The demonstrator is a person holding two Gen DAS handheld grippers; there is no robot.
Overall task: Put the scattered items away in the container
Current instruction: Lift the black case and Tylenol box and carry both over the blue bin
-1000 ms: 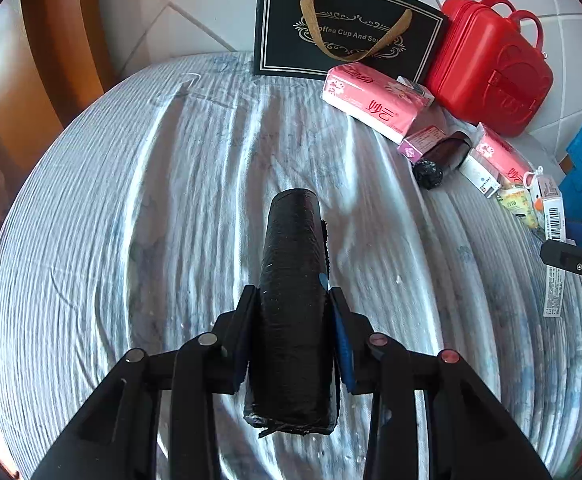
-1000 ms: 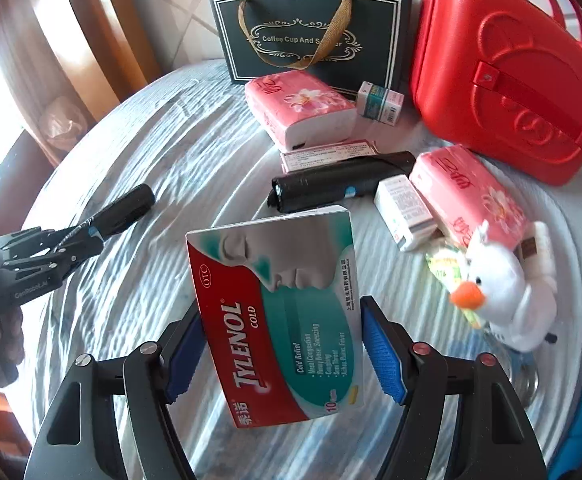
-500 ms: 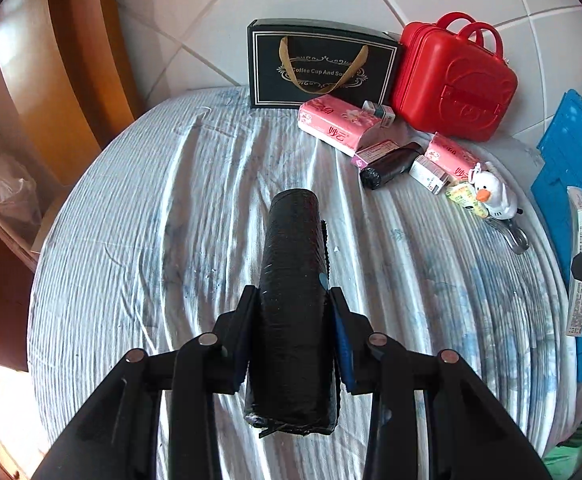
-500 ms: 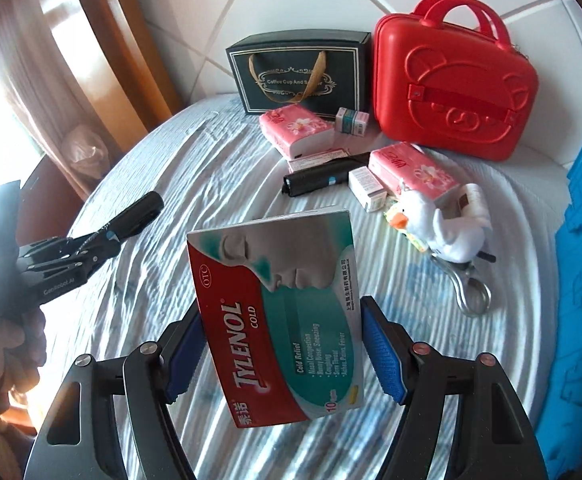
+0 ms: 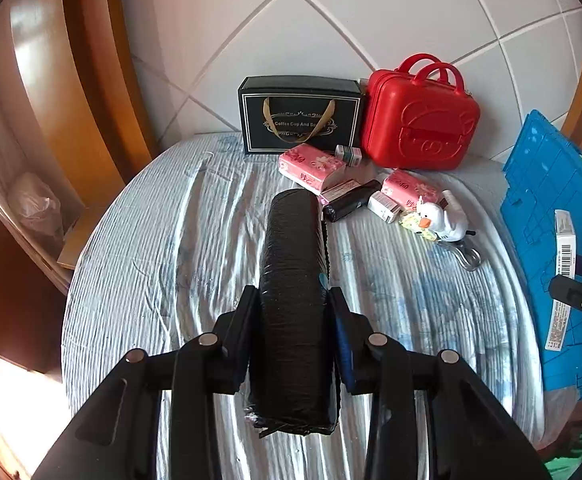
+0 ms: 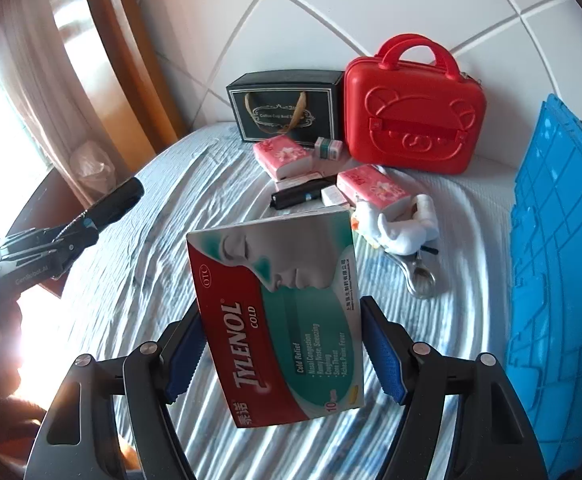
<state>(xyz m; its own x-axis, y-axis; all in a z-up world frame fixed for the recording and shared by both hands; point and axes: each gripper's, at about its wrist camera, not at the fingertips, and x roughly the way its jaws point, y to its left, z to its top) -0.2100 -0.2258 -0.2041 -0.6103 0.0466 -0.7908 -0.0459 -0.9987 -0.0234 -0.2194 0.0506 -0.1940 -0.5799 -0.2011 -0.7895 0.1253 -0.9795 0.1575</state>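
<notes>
Jaws clamped, left gripper (image 5: pixel 293 336) on a black roll (image 5: pixel 293 300) and right gripper (image 6: pixel 281 350) on a Tylenol box (image 6: pixel 281 316), I carry both above the bed (image 5: pixel 163 240); next they need lowering into the blue crate (image 6: pixel 559 256).

Two wrist views, high above one bed (image 5: pixel 171 240) (facing headboard-ward)

Lighting as I read it: strong daylight from the left, blowing out the window side of my right wrist view. Glare streaks the striped bedcover (image 5: pixel 163 240). Fisheye bends the wall tiles; corners vignette black. Centre sharp; slight smear on the blue crate (image 6: pixel 559 264).
</notes>
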